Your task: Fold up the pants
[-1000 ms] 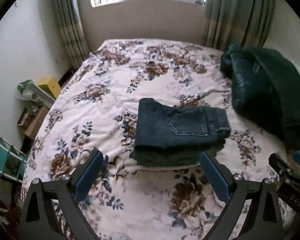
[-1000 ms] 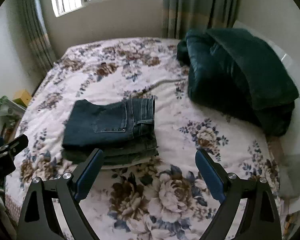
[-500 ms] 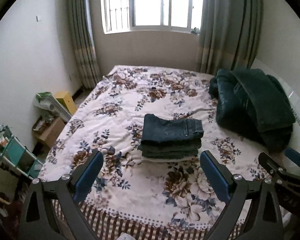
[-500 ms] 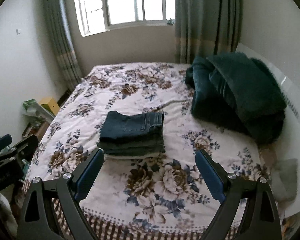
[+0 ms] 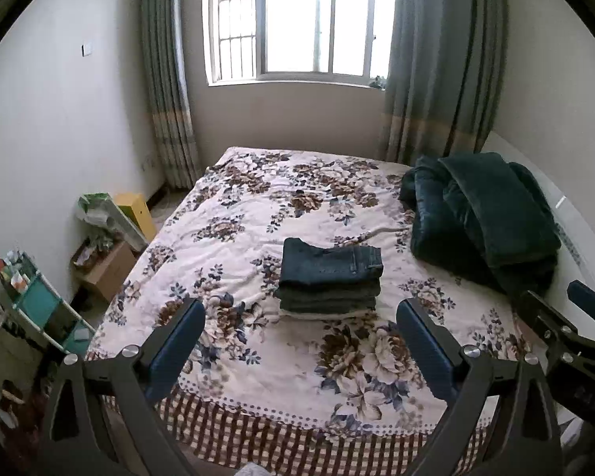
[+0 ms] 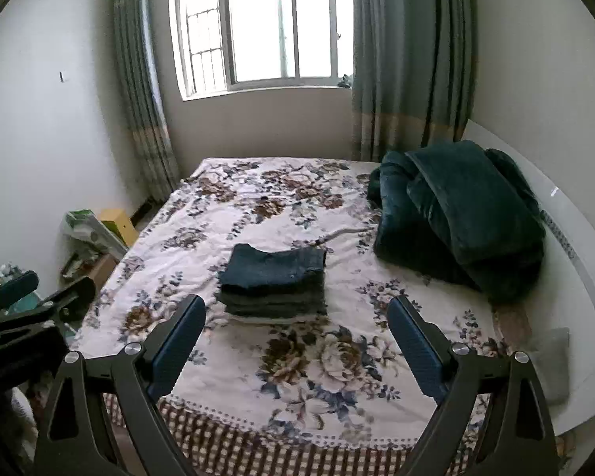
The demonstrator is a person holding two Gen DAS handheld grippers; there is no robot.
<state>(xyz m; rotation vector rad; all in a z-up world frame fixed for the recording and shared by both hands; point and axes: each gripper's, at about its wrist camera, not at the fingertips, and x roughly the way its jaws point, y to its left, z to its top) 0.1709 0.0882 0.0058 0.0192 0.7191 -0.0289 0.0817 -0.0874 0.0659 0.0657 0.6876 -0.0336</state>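
A stack of folded dark jeans (image 5: 329, 277) lies in the middle of the floral bedspread (image 5: 258, 214), with blue denim pants on top; it also shows in the right wrist view (image 6: 275, 281). My left gripper (image 5: 301, 341) is open and empty, held well back from the bed's near edge. My right gripper (image 6: 295, 337) is open and empty too, equally far back. Each gripper shows at the edge of the other's view: the right one (image 5: 567, 329), the left one (image 6: 27, 309).
A dark green folded quilt (image 5: 484, 214) lies on the bed's right side by a white headboard (image 6: 567, 238). Boxes (image 5: 107, 265) and a shelf unit (image 5: 39, 313) stand on the floor left of the bed. A curtained window (image 5: 297, 20) is behind.
Both grippers have pulled back and up from the bed; the stack of jeans now looks smaller and farther, and the window and the bed's near edge have come into view.
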